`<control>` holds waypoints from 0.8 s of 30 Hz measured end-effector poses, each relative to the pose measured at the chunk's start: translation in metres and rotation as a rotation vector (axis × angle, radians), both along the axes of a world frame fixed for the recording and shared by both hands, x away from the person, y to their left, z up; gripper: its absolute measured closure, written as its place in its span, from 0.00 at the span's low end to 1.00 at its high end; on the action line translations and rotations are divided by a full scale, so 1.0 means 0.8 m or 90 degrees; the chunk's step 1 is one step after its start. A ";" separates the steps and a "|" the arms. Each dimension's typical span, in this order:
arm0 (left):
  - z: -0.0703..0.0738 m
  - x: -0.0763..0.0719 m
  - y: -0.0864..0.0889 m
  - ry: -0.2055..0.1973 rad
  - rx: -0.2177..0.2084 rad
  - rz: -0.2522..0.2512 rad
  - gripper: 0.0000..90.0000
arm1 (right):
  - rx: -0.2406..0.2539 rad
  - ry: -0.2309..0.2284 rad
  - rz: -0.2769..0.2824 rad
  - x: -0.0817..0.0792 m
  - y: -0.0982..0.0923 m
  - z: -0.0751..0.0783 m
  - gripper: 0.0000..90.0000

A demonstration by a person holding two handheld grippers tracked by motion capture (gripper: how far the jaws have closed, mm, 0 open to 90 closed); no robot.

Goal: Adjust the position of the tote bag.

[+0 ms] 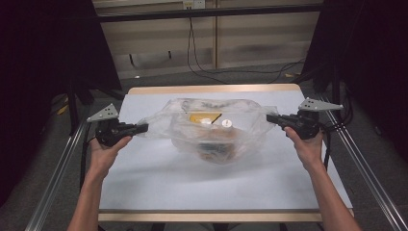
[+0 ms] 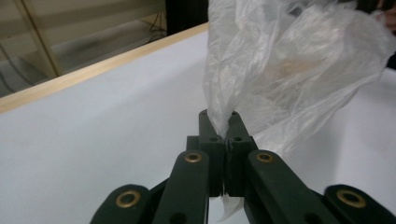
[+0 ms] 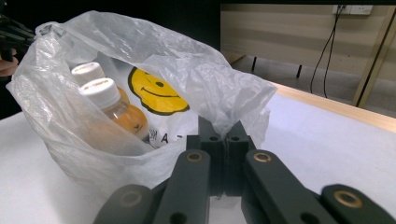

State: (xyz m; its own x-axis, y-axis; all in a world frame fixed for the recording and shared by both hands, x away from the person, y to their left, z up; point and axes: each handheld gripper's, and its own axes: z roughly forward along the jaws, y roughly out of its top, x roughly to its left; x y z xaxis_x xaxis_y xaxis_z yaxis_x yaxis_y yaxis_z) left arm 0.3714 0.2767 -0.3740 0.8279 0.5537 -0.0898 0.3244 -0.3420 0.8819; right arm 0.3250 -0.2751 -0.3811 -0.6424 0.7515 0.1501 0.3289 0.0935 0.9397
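Observation:
A clear plastic bag with a yellow smiley face rests mid-table, pulled wide at both sides. Inside it stand two bottles of orange liquid with white caps; in the high view the bottle caps show through the film. My left gripper is shut on the bag's left edge, its jaws pinching the film. My right gripper is shut on the bag's right edge. Both grippers point inward toward each other, just above the table.
The white table has a pale wooden rim. Metal rails run along both sides. Black curtains hang at left and right, and cables lie on the floor behind the table.

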 end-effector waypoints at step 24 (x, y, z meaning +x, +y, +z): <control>-0.058 0.021 -0.005 0.066 0.110 0.008 0.99 | -0.083 0.076 -0.007 0.019 0.006 -0.049 1.00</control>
